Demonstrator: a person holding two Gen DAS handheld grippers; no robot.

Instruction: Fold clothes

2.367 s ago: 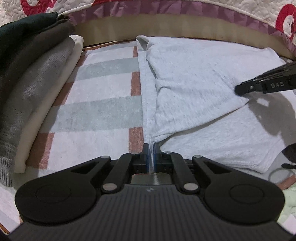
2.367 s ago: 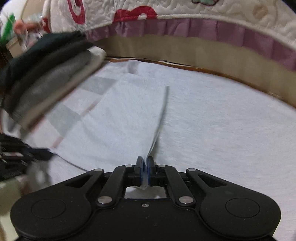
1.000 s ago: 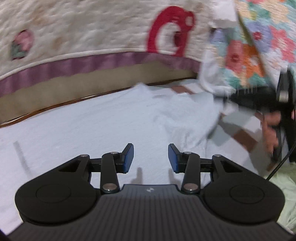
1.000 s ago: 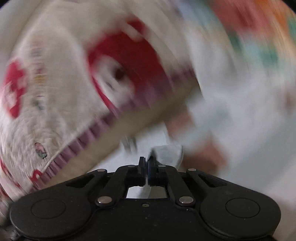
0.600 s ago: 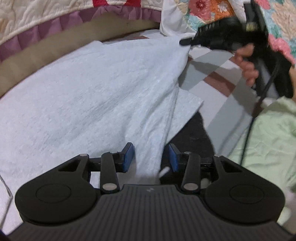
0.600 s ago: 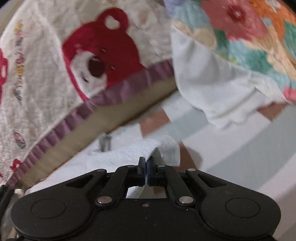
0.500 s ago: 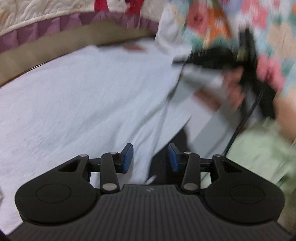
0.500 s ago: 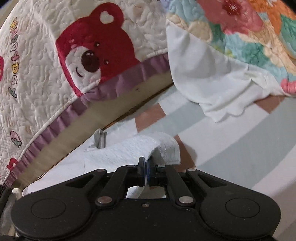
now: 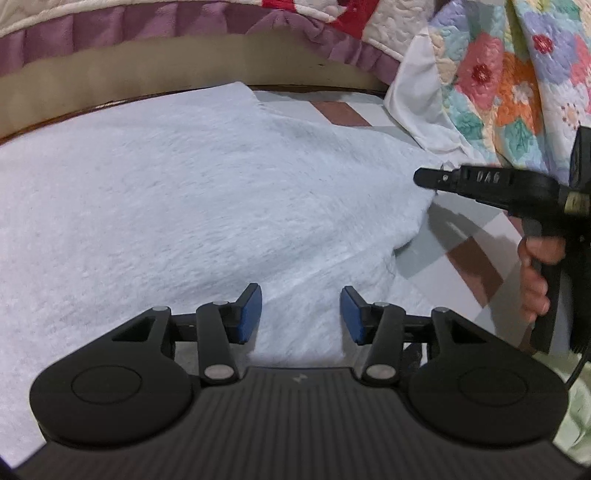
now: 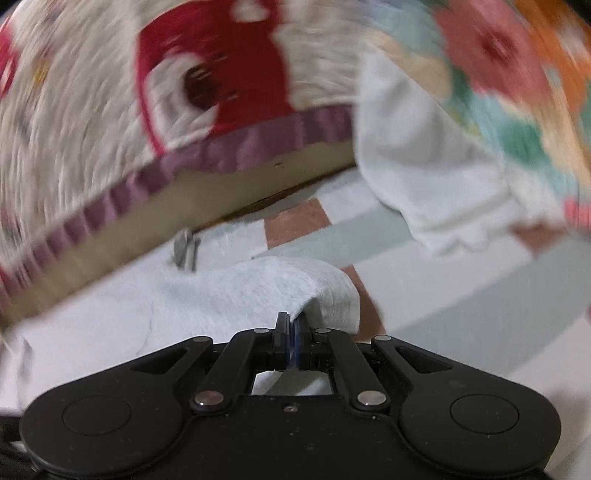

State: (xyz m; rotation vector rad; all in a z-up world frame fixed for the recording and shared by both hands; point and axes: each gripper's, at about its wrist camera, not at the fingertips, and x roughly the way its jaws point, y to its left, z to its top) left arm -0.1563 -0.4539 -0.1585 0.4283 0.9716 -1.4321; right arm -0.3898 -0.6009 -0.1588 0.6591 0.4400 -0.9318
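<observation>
A pale grey-white garment (image 9: 207,192) lies spread over the striped bed sheet (image 9: 476,254). My left gripper (image 9: 301,314) hovers over its near edge, jaws apart and still opening, the cloth under the blue pads (image 9: 247,314) but not pinched. In the left wrist view my right gripper (image 9: 428,177) comes in from the right at the garment's right corner, a hand (image 9: 535,273) on its handle. In the right wrist view my right gripper (image 10: 291,339) is shut on a raised fold of the garment (image 10: 258,291).
A quilt with red bears and a purple frill (image 9: 184,33) hangs behind the tan bed edge (image 9: 184,74). A flowered quilt with white lining (image 9: 498,81) lies at the right. Light green cloth (image 9: 576,417) shows at the lower right corner.
My left gripper has come down over the garment's near edge and its jaws have widened. The right gripper, still shut on the cloth corner, has sunk lower towards the sheet.
</observation>
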